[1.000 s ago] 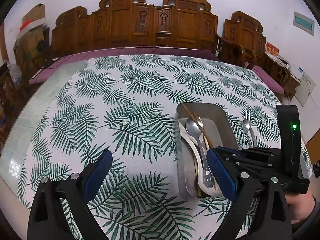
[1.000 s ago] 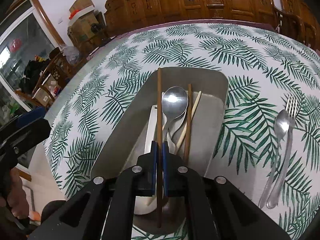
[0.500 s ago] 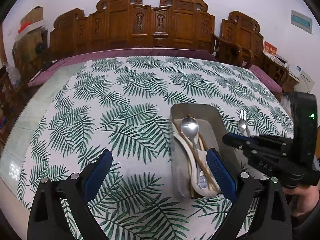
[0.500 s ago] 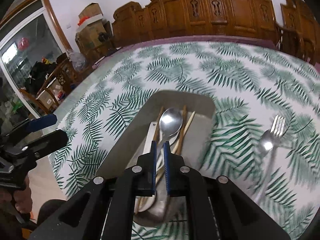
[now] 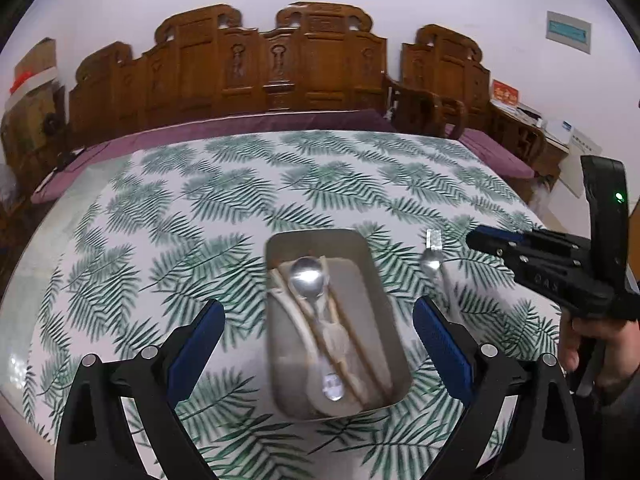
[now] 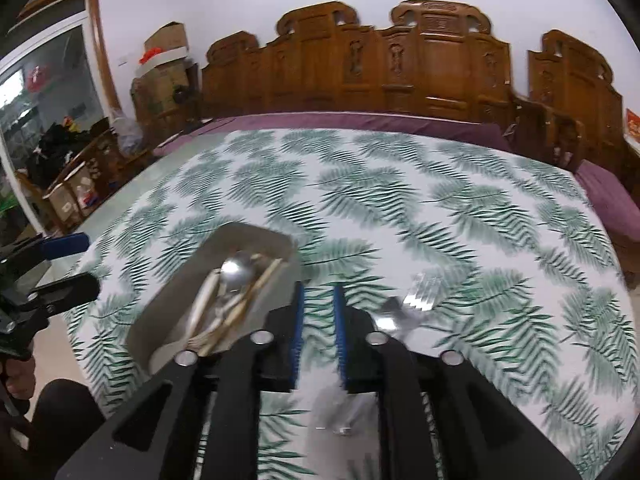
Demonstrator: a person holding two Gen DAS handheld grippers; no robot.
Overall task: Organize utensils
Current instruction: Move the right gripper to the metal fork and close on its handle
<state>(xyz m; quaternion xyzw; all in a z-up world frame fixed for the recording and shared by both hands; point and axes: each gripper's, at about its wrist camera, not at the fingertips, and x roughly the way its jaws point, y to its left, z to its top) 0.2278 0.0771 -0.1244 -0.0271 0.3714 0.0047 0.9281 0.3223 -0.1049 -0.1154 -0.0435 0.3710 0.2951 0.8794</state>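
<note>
A metal tray (image 5: 372, 276) (image 6: 184, 292) lies on the leaf-print tablecloth. It holds a metal spoon (image 5: 308, 276), a white spoon and wooden chopsticks (image 5: 348, 332). A fork (image 5: 434, 240) (image 6: 424, 294) and another metal spoon (image 5: 430, 264) (image 6: 390, 312) lie on the cloth right of the tray. My left gripper (image 5: 316, 336) is wide open and empty, above the tray's near end. My right gripper (image 6: 318, 308) is partly open and empty, over the cloth between the tray and the fork; it also shows in the left wrist view (image 5: 476, 238).
The table (image 5: 200, 208) ends at a purple cushioned bench (image 5: 248, 124) with carved wooden backs behind it. Cardboard boxes (image 6: 164, 56) and clutter stand at the far left.
My right gripper let go of the chopstick into the tray, lifted back, swung right and opened a little. My left gripper stayed open and drew back slightly.
</note>
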